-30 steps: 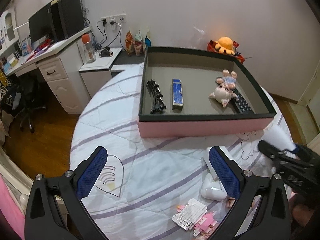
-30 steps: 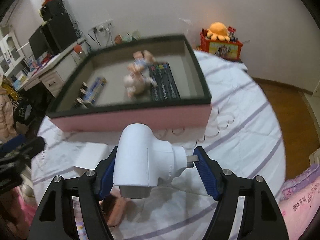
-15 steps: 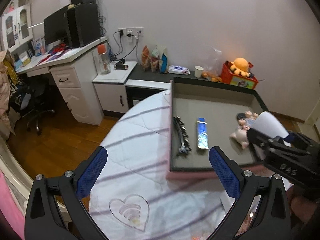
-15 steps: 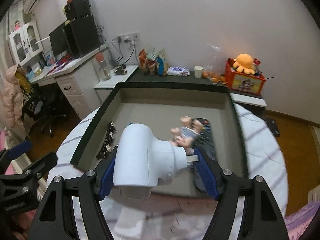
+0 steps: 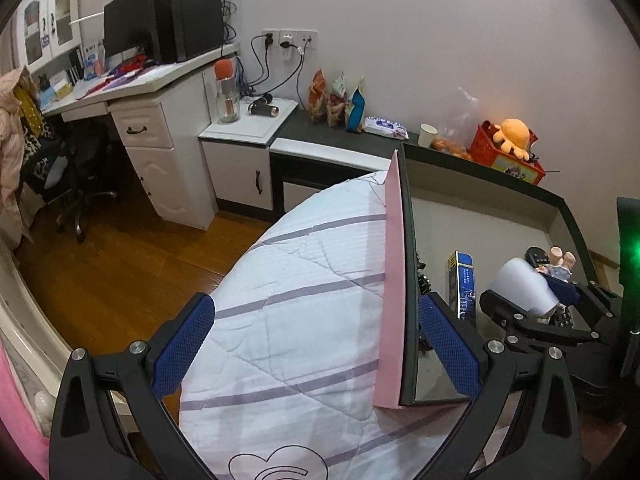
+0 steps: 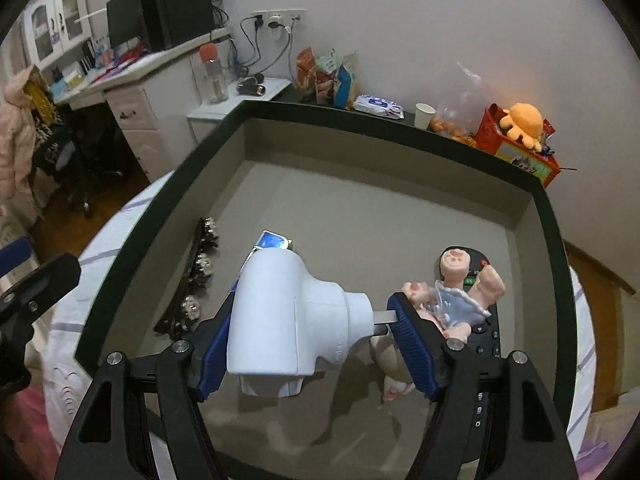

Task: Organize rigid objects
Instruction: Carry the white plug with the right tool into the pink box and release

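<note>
Right gripper (image 6: 312,344): blue-padded fingers (image 6: 412,344) clamped on a white plastic plug-in adapter (image 6: 288,320), one pad on its rounded body, the other against its metal prong. The adapter hangs above the grey floor of the large shallow box with a dark green rim and pink outer walls (image 6: 548,240), not touching it.

Inside the box, ahead of the right fingers:
- Blue rectangular packet (image 6: 272,240), just beyond the adapter and partly hidden by it.
- Black strip of clips with silvery studs (image 6: 196,280), to the left of the left finger, near the box's left wall.
- Pink pig-like doll in a pale blue dress (image 6: 456,300), beside and behind the right finger, lying on a black remote control (image 6: 484,340).

Left gripper (image 5: 316,344): fingers (image 5: 182,346) spread wide apart, holding nothing. Between them lies the white quilted cloth with lilac stripes (image 5: 288,300) covering the round table, and the pink left wall of the box runs just inside the right finger, whose pad overlaps the box's interior. The right gripper with its adapter shows to the right of that finger, over the box.

Beyond the table: white desk (image 5: 152,92) with a black monitor (image 5: 128,28), and an orange plush toy (image 5: 514,136) on a red box.
</note>
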Demonstrator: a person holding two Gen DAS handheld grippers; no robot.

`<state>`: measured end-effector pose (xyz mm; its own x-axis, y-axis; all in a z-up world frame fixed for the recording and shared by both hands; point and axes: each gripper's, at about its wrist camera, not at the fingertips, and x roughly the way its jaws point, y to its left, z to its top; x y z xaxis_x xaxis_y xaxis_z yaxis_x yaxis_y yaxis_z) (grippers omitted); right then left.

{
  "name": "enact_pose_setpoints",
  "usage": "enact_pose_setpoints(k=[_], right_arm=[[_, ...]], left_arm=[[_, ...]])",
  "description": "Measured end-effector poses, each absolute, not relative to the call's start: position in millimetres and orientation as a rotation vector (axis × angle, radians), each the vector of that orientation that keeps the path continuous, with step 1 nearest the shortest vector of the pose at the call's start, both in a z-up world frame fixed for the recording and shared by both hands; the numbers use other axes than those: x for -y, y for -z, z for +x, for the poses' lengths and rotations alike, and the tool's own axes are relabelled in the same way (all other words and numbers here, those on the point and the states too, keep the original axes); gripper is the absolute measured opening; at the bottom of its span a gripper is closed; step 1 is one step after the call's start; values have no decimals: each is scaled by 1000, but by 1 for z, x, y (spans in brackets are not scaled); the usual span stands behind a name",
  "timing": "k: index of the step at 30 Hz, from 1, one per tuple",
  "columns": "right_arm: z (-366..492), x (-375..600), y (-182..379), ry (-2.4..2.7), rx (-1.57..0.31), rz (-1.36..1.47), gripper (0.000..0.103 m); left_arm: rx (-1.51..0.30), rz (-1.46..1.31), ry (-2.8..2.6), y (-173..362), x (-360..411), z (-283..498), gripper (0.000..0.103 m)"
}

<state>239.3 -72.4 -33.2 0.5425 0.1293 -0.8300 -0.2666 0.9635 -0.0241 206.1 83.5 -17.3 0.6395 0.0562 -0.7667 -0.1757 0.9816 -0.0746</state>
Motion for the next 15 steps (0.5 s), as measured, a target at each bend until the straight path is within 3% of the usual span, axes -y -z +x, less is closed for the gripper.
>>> enact_pose_setpoints(k=[3,8,11,13,15], right_arm=[[238,73,33,-230,-974,-170,81],[232,79,28,-223,-966,-141,84],[223,85,18,-232,-945,-106,92],[217,89,9,-237,-925,-80,103],[207,94,0,-231,-897,-61,103]], left_arm=[[-870,-152,-128,18,-83,205,103],[-849,-157,-123,9,-83,194,103],[-832,-159,-120,1,-81,185,103],[-820,-164,-115,-6,-79,177,103],[-807,-170,-102,-12,-74,169,103]])
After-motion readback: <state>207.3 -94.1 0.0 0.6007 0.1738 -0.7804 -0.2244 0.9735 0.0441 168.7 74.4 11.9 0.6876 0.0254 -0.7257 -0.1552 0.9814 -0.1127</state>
